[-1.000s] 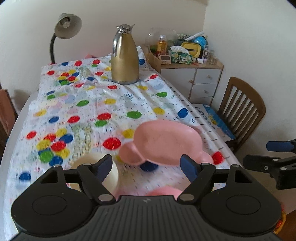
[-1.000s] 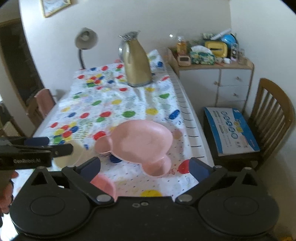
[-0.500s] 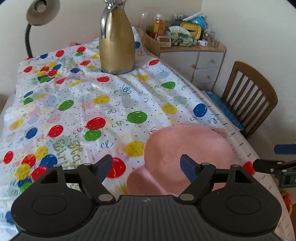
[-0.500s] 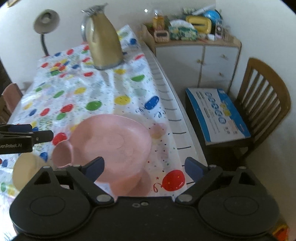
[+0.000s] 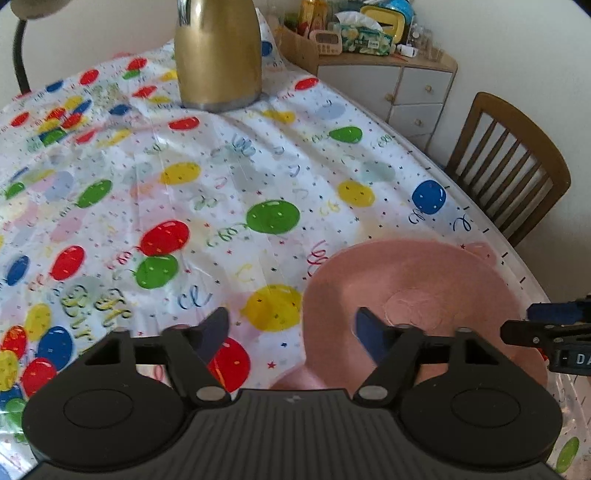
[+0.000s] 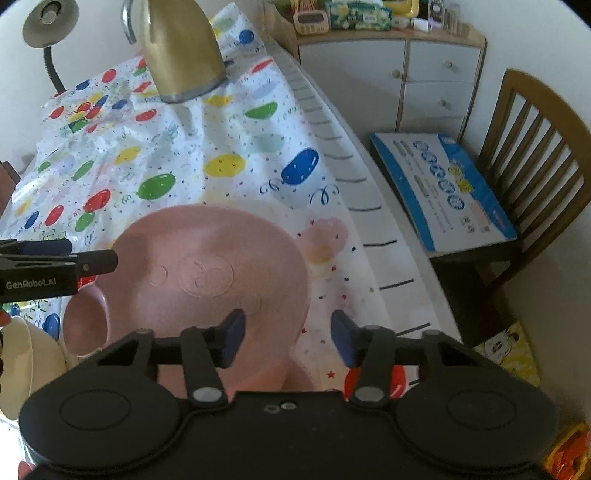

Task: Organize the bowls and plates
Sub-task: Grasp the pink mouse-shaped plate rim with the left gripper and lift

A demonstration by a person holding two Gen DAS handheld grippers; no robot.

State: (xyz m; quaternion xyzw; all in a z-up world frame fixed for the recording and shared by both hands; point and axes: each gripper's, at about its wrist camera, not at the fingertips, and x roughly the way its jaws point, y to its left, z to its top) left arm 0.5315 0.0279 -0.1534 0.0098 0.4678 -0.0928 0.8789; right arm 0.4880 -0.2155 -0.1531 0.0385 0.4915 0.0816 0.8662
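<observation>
A pink plate (image 5: 424, 291) with ear-shaped side cups lies on the balloon-print tablecloth (image 5: 221, 184). My left gripper (image 5: 291, 326) straddles the plate's left rim, one finger over the plate and one over the cloth, and its jaws are closing. From the other side, my right gripper (image 6: 287, 332) straddles the right rim of the plate (image 6: 207, 266), its jaws also closing. No pad visibly presses the rim. Each view shows the other gripper at the plate's far side: the right gripper (image 5: 535, 326) and the left gripper (image 6: 92, 260). A cream bowl (image 6: 22, 354) sits beside the plate's ear cup (image 6: 86, 321).
A gold thermos jug (image 5: 218, 55) stands at the far end of the table, with a desk lamp (image 6: 48, 22) behind it. Right of the table are a white drawer cabinet (image 6: 424, 74) with clutter on top and a wooden chair (image 6: 535, 147) holding a blue box (image 6: 443, 184).
Both grippers have come down and forward over the pink plate, one on each rim, and their jaws have narrowed. The cream bowl has left the left wrist view.
</observation>
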